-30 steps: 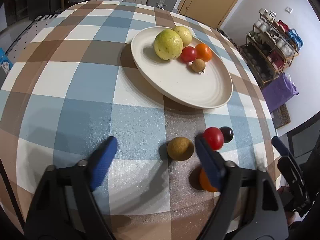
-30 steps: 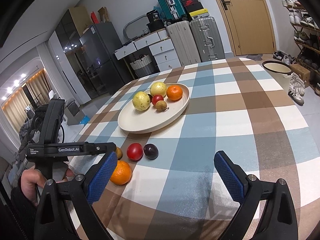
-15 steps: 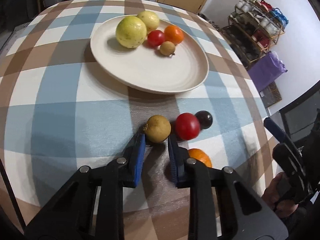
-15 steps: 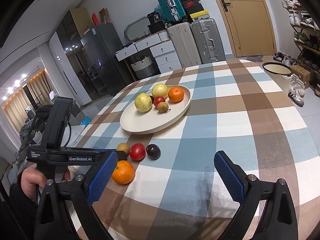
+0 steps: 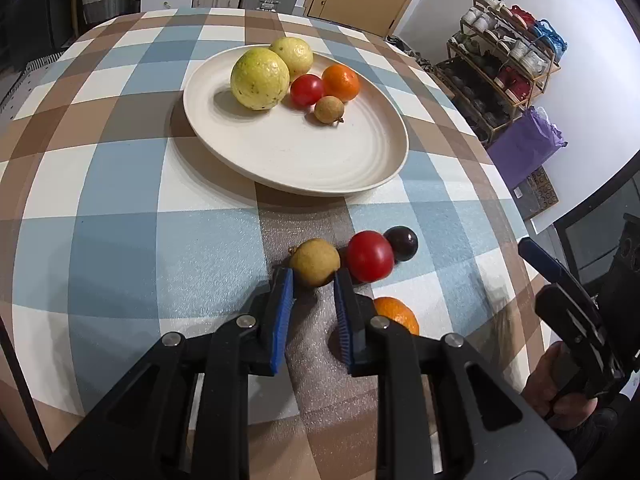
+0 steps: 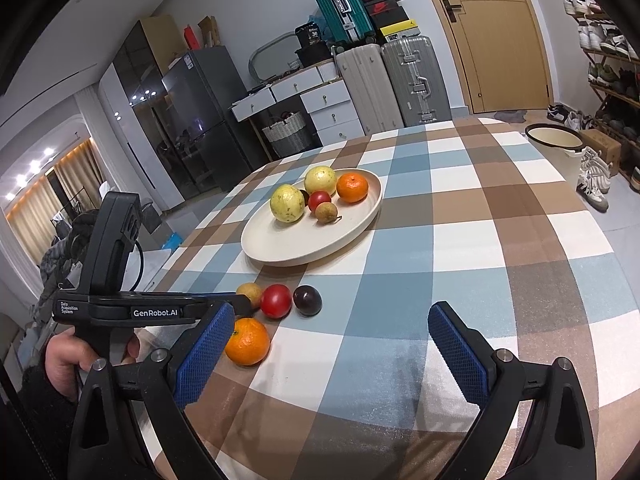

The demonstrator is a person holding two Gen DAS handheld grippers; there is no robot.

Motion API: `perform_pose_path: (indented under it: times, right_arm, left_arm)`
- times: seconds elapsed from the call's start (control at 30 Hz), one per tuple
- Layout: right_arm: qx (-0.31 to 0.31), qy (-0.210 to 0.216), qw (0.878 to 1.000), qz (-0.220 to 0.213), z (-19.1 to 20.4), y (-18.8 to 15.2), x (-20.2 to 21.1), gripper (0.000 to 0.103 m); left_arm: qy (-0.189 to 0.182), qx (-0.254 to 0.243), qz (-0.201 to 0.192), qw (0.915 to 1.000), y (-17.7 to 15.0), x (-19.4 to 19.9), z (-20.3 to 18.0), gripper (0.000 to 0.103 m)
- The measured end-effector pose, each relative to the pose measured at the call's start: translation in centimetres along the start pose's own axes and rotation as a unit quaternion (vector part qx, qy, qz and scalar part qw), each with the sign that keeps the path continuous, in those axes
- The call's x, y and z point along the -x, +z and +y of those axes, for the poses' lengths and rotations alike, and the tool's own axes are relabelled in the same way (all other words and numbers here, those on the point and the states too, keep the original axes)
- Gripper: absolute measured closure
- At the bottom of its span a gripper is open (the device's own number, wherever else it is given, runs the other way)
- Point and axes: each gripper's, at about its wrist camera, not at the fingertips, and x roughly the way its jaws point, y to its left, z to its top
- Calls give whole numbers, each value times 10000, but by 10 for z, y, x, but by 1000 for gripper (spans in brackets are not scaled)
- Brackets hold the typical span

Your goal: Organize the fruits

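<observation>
A small brown fruit [image 5: 315, 262] lies on the checked tablecloth, and my left gripper [image 5: 314, 278] is shut on it, blue fingertips pressing its two sides. Touching it on the right are a red tomato [image 5: 370, 256] and a dark plum [image 5: 402, 242]. An orange [image 5: 396, 314] lies nearer, partly behind the right finger. The cream plate [image 5: 300, 160] beyond holds two yellow-green fruits, a tomato, an orange and a small brown fruit. My right gripper [image 6: 331, 314] hovers open and empty over the cloth, right of the loose orange [image 6: 247, 341].
The round table's edge [image 5: 520, 216] curves close on the right, with a shoe rack [image 5: 508, 64] and a purple bag [image 5: 524, 144] beyond it. Suitcases [image 6: 384, 80], drawers and a fridge stand behind the table. A hand [image 6: 64, 360] holds the left gripper's handle.
My left gripper went from wide open to shut around the small brown fruit, edging forward and rolling slightly. The right gripper stayed still and open.
</observation>
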Motion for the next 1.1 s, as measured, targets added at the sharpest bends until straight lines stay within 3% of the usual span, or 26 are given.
perform_pose_path:
  times: [0.43,0.53,0.7,0.77,1.1]
  right_arm:
    - [201,93,9996,186,9,4,-19,4]
    - [285,11,9988,390,9,8,-34,4]
    - [456,-65,9957,804,4,13,-57,4]
    - [562,-68,9941,925,4,15,-64,16]
    - [1282,-123,9844,1199,20,15,-86,37]
  left_arm:
    - [-88,6,-47,10000,-8,13,6,88]
    - [-143,11,-46,9999,-10,16,8,96]
    - [-203,7,-70,9998,-10,17,12,97]
    - [-315,20,-88,9995,-10,18,12,97]
    - [-195,55,-146,9997,-2,21,16,97]
